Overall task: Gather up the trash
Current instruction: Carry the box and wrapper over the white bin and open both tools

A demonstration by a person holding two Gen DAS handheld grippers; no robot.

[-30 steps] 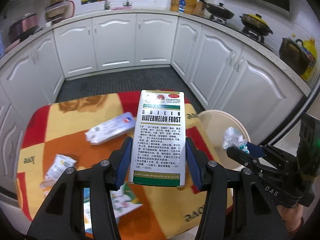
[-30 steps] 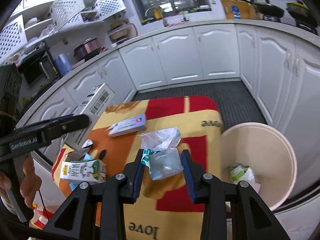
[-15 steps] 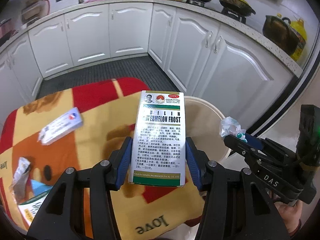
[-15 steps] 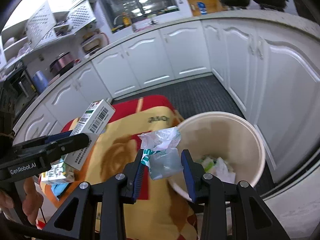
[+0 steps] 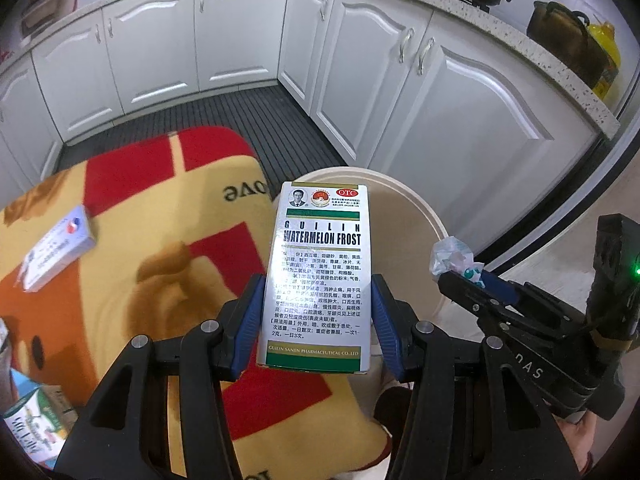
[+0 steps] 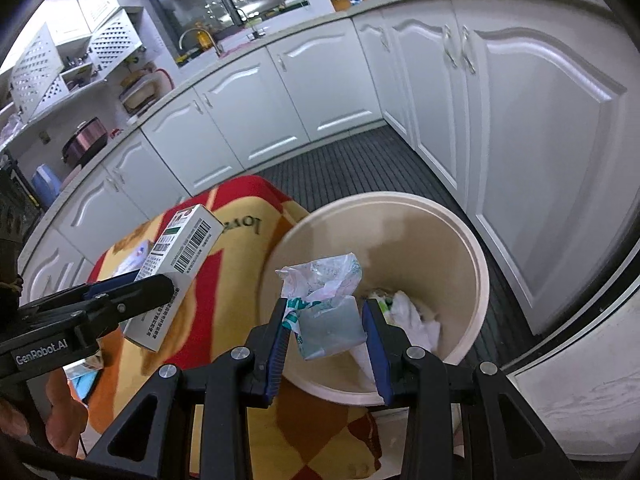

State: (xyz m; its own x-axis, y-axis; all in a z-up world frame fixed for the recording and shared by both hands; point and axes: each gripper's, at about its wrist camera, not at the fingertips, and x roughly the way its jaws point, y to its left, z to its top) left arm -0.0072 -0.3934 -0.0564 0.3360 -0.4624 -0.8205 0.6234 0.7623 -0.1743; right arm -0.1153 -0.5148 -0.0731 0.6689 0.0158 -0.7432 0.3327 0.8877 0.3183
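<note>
My left gripper [image 5: 318,314] is shut on a white and green medicine box [image 5: 320,276] and holds it upright above the near rim of the cream trash bin [image 5: 424,208]. The box also shows in the right wrist view [image 6: 176,268]. My right gripper [image 6: 326,328] is shut on a crumpled plastic wrapper [image 6: 324,300] and holds it over the open bin [image 6: 476,264], which has white crumpled trash [image 6: 412,316] inside. The right gripper with its wrapper [image 5: 450,254] also shows at the right of the left wrist view.
A table under a red, yellow and orange blanket [image 5: 140,248] stands left of the bin. On it lie a small white and blue box [image 5: 60,248] and a milk carton [image 5: 28,428]. White kitchen cabinets [image 5: 460,120] run behind and to the right, past a dark floor mat [image 6: 360,164].
Both grippers have moved right from over the table to the bin, each still holding its item. The wrapper now hangs over the bin's opening and the box is at its rim.
</note>
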